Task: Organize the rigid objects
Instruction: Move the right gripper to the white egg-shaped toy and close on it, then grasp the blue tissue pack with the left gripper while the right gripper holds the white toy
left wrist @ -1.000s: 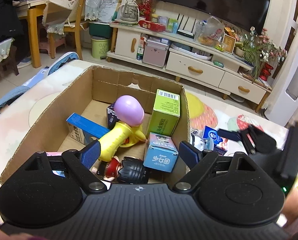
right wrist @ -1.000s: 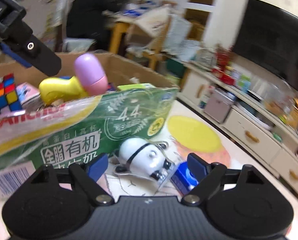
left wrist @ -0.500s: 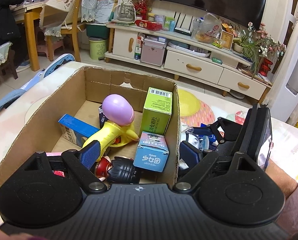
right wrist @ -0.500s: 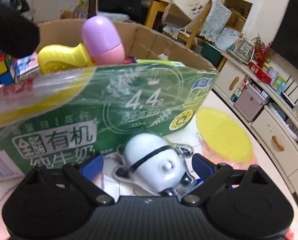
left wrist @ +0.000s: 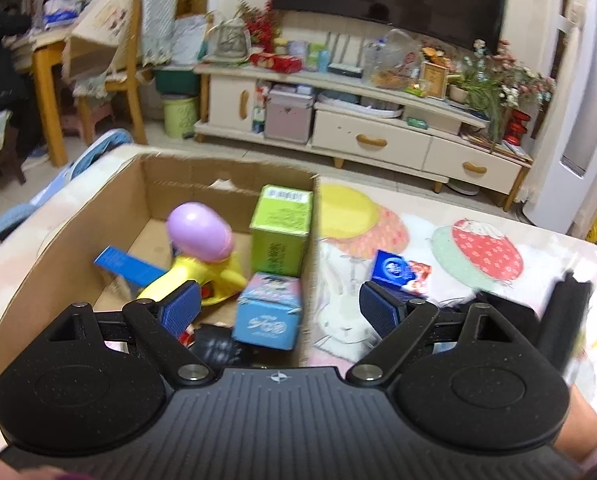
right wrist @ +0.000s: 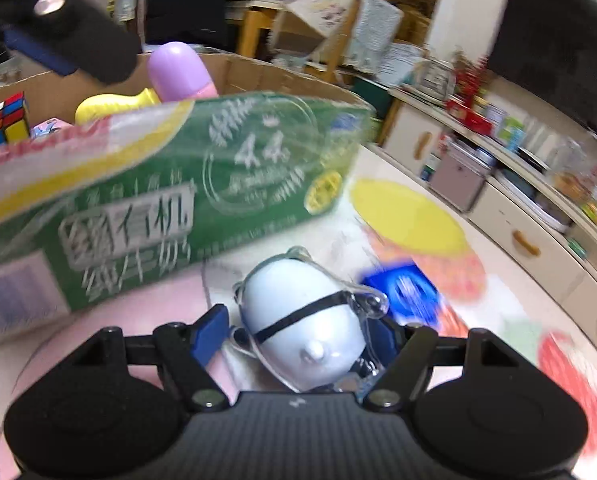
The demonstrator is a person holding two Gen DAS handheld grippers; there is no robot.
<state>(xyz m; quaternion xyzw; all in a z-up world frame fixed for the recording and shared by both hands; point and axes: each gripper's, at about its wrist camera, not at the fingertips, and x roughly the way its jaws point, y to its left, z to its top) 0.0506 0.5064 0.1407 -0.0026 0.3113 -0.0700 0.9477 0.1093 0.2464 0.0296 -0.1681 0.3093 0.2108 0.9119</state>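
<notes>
Closing in since the earlier frame, the right gripper [right wrist: 298, 336] is now narrowing its jaws around a white egg-shaped toy [right wrist: 306, 320] in a clear plastic shell; the toy is lying between the blue pads, though blur makes it impossible to tell whether they are pressing on it yet. Taking the cardboard box [left wrist: 58, 240] as the landmark: inside it, a blue carton [left wrist: 126, 266], a yellow toy with a purple dome [left wrist: 198, 236], a green carton [left wrist: 280, 236] and a light blue carton [left wrist: 266, 312] are sitting together. Above the box's near right corner, the left gripper [left wrist: 278, 308] is hovering wide open, holding nothing. Just right of the box, the white toy is resting on the patterned tablecloth [left wrist: 478, 248], near a blue packet [left wrist: 392, 270].
</notes>
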